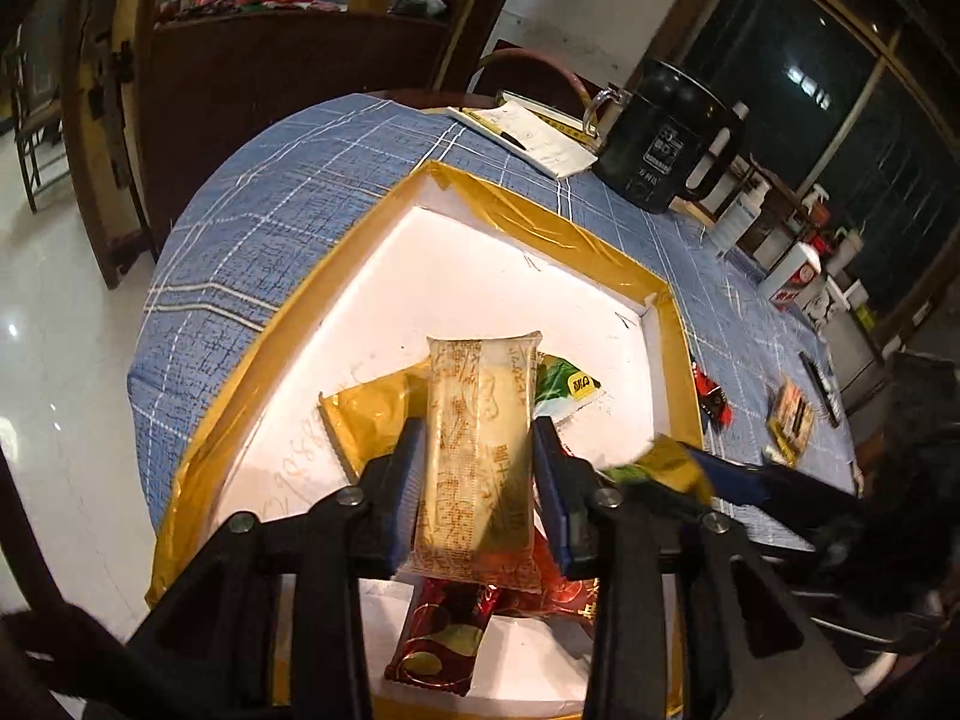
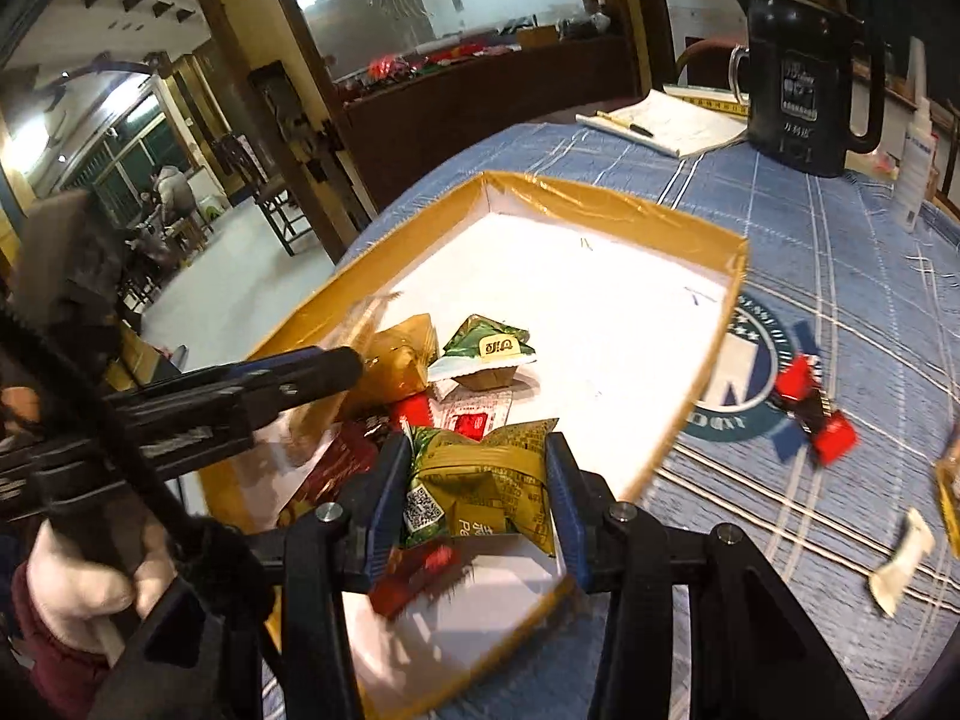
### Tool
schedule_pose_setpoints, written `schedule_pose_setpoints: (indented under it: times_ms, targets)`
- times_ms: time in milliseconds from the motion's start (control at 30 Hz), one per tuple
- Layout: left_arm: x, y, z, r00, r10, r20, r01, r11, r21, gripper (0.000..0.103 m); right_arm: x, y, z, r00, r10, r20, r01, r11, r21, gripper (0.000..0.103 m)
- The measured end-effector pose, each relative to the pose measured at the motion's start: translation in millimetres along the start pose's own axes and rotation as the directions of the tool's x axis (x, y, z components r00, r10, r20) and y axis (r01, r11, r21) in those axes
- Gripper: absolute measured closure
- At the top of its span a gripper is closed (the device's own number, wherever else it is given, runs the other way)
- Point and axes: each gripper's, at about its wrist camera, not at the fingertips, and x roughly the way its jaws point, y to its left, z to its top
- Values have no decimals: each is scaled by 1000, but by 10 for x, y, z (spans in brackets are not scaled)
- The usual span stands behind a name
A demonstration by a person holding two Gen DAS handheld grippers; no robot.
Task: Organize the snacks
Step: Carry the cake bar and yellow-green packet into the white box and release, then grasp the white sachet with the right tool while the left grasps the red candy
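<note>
My left gripper [image 1: 474, 444] is shut on a long pale translucent snack pack [image 1: 477, 450] and holds it over the white tray with gold rim [image 1: 336, 276]. My right gripper [image 2: 477, 480] is shut on a green-gold wrapped snack [image 2: 480, 483] above the tray's [image 2: 600, 192] near part. In the tray lie a gold packet [image 1: 366, 414], a green packet [image 1: 564, 384], and red wrappers [image 1: 444, 636]. The right wrist view shows the green packet [image 2: 489, 345] and the left gripper [image 2: 324, 369] at the left.
A black kettle [image 1: 666, 138] and a notepad with pen [image 1: 528, 132] stand at the table's far side. Loose candies lie on the blue cloth right of the tray: a red-black one [image 2: 810, 414], a pale one [image 2: 900, 564] and a brown one [image 1: 792, 414]. Bottles [image 1: 792, 276] stand at the right.
</note>
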Motion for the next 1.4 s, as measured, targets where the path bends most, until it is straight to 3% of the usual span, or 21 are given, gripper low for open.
schedule_pose_setpoints:
  times_ms: [67,167,333,500,633,833,967,1100,1233,1333,1400]
  targets:
    - [-45,30,-18,1000,-19,2,19,1000,-18,60,49,-66,10,1000,22,-6,-22,1000,17,47]
    - [-174,13,-48,999,-44,31,44,999,-27,53,-49,-140,24,998,43,35,-44,998,48,43]
    - [-482,-160,-149,988,-100,115,102,995,-13,33,-491,-406,-20,992,44,119,-56,993,101,43]
    - [-571,-433,-224,976,-150,156,146,989,36,32,-734,-782,-88,991,-10,136,-14,985,170,43]
    - [-612,-545,-265,974,-164,157,159,986,40,32,-639,-781,-110,991,67,116,-92,972,216,44]
    - [-828,-492,-322,973,-128,193,126,992,24,32,-391,-409,-52,978,187,90,-201,962,185,42]
    - [-857,-469,-350,977,-76,200,72,997,28,22,-304,-286,-34,983,166,84,-175,976,130,25]
    - [-830,-472,-370,980,-41,196,39,999,13,17,-384,-352,-27,980,166,107,-181,972,152,24]
    - [-821,-541,-406,981,-62,186,59,998,23,17,-695,-618,-80,974,160,159,-189,963,190,24]
    - [-798,-636,-445,982,-86,166,79,996,47,17,-964,-979,-180,979,75,188,-118,966,230,24]
    - [-763,-721,-468,983,-94,157,85,994,66,17,-1131,-1332,-314,983,-24,185,-30,958,286,24]
